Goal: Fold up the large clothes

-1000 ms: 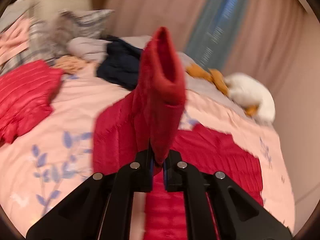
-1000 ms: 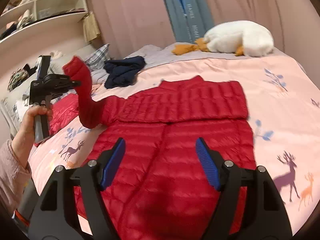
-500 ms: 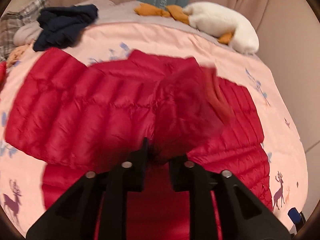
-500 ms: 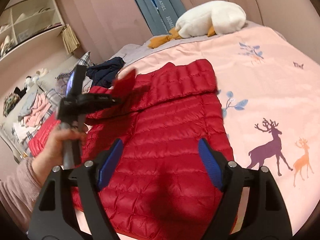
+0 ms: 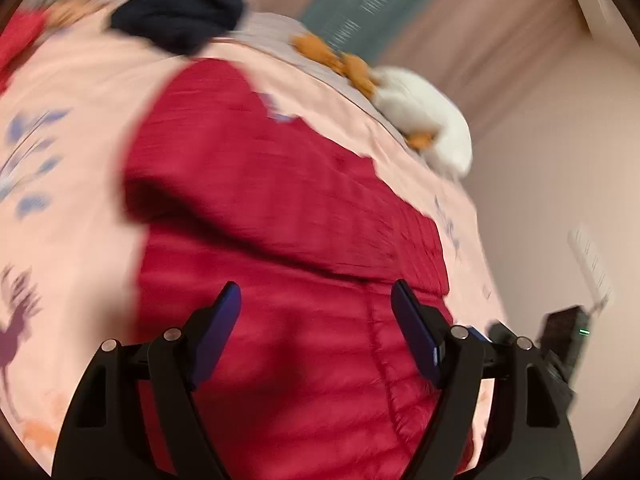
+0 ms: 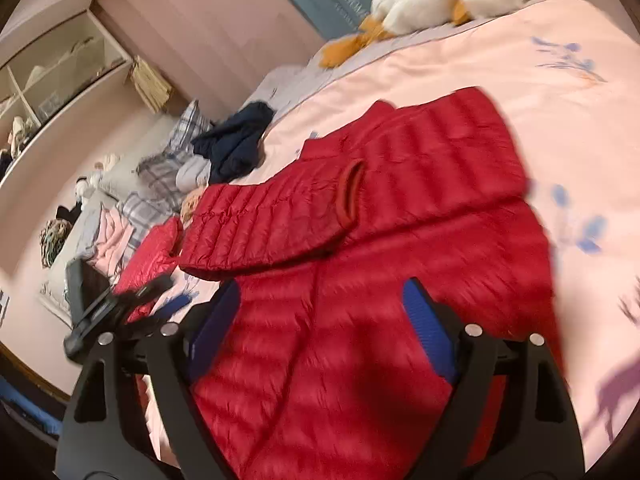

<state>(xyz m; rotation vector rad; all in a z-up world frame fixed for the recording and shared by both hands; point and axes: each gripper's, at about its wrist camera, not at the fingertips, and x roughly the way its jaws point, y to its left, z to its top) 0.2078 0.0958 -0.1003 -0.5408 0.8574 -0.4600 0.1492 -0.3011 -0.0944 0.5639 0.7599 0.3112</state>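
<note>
Since a second ago, the sleeve (image 6: 280,220) has left the left gripper (image 5: 316,320) and lies folded across the jacket (image 6: 380,320) on the bed (image 6: 560,80). Both left and right gripper (image 6: 324,320) jaws are opening, wide, nothing between them. Next, I judge, grip the hem evenly at both corners. Free bedding lies right; clothes (image 6: 236,140) crowd the far left edge.
</note>
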